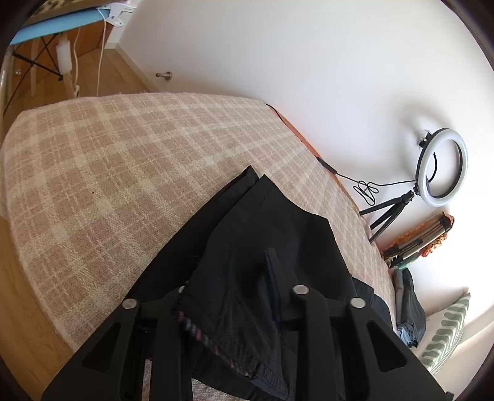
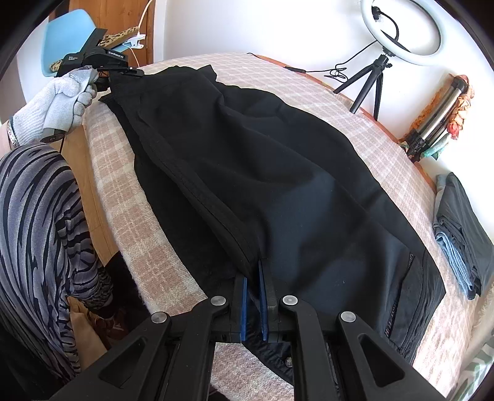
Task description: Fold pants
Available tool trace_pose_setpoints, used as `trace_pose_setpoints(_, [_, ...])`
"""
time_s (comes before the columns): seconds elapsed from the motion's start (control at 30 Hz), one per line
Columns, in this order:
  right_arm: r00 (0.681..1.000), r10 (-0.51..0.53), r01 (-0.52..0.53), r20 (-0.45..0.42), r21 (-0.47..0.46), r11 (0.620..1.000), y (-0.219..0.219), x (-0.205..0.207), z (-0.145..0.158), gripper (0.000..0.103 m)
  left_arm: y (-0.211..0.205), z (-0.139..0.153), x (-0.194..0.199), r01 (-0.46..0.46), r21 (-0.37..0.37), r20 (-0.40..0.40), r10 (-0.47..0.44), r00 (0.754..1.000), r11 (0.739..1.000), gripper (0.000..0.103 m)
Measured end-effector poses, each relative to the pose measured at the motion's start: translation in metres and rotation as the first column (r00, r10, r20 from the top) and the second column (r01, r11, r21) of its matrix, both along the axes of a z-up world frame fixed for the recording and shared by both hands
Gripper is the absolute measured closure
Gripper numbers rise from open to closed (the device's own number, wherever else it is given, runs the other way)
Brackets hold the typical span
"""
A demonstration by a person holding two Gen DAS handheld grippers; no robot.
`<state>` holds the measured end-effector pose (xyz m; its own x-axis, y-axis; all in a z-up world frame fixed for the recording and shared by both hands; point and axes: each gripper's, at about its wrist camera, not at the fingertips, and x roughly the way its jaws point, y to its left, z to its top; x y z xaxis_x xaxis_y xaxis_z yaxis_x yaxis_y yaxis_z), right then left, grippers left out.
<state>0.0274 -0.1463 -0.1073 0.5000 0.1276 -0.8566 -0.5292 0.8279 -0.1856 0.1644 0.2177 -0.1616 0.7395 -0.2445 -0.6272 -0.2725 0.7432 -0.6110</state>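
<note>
Black pants [image 2: 262,160] lie stretched across a beige checked blanket [image 2: 386,138] on a bed. My right gripper [image 2: 253,277] is shut on the pants' edge near the waistband end, blue pads pinching the fabric. My left gripper [image 2: 123,72], held in a grey-gloved hand, shows at the far end in the right wrist view, shut on the leg end. In the left wrist view the pants [image 1: 262,240] drape over my left gripper [image 1: 240,283] and hide its left finger; one blue pad shows.
A ring light on a tripod [image 2: 398,27] stands by the white wall. Folded grey and blue clothes [image 2: 463,228] lie at the bed's right edge. The person's striped leg [image 2: 40,231] is at the left. An ironing board [image 1: 46,27] stands beyond the bed.
</note>
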Motion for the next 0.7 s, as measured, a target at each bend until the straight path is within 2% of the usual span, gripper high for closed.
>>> trace_pose_setpoints(0.03, [1.0,-0.004,0.004,-0.001,0.003,1.0,0.0,0.001,0.0,0.098,-0.001,0.002,-0.002,0.0,0.019,0.002,0.0,1.0,1.0,0.101])
trace_pose_setpoints(0.13, [1.0,-0.017,0.017,-0.008,0.014,1.0,0.001,0.003,-0.001,0.096,-0.001,0.003,-0.013,-0.005,0.086,0.015,0.003,1.0,0.996,0.101])
trace_pose_setpoints(0.23, [1.0,-0.015,0.016,-0.026,0.027,1.0,0.002,0.002,-0.004,0.089,0.009,-0.008,-0.024,-0.03,0.118,-0.007,0.031,1.0,0.993,0.099])
trace_pose_setpoints(0.3, [1.0,-0.013,0.014,-0.026,0.024,1.0,0.002,0.0,-0.005,0.088,0.014,-0.012,-0.025,-0.01,0.115,0.001,0.01,1.0,0.993,0.097])
trace_pose_setpoints(0.37, [0.999,-0.021,0.022,-0.026,0.037,0.999,0.0,-0.001,-0.003,0.087,0.011,-0.006,-0.02,0.027,0.167,-0.014,-0.025,1.0,0.986,0.097])
trace_pose_setpoints(0.4, [0.999,-0.032,0.034,-0.027,0.055,0.998,-0.003,-0.001,-0.001,0.086,0.008,-0.002,-0.018,0.033,0.208,-0.018,-0.03,0.999,0.978,0.094])
trace_pose_setpoints(0.47, [0.997,-0.064,0.067,-0.032,0.106,0.992,-0.012,-0.003,0.005,0.076,0.005,0.005,-0.014,0.046,0.266,-0.022,-0.042,0.999,0.963,0.091])
trace_pose_setpoints(0.53, [0.995,-0.092,0.096,-0.031,0.166,0.981,-0.023,-0.008,0.014,0.07,0.007,0.009,-0.012,0.043,0.299,-0.038,-0.033,0.999,0.953,0.081])
trace_pose_setpoints(0.67, [0.984,-0.177,0.172,-0.008,0.278,0.945,-0.058,-0.024,0.039,0.065,0.014,0.021,-0.014,0.019,0.348,-0.028,-0.01,1.0,0.937,0.074])
trace_pose_setpoints(0.7, [0.978,-0.208,0.198,-0.001,0.304,0.932,-0.07,-0.027,0.045,0.059,0.014,0.025,-0.016,0.018,0.357,-0.023,-0.011,1.0,0.934,0.069])
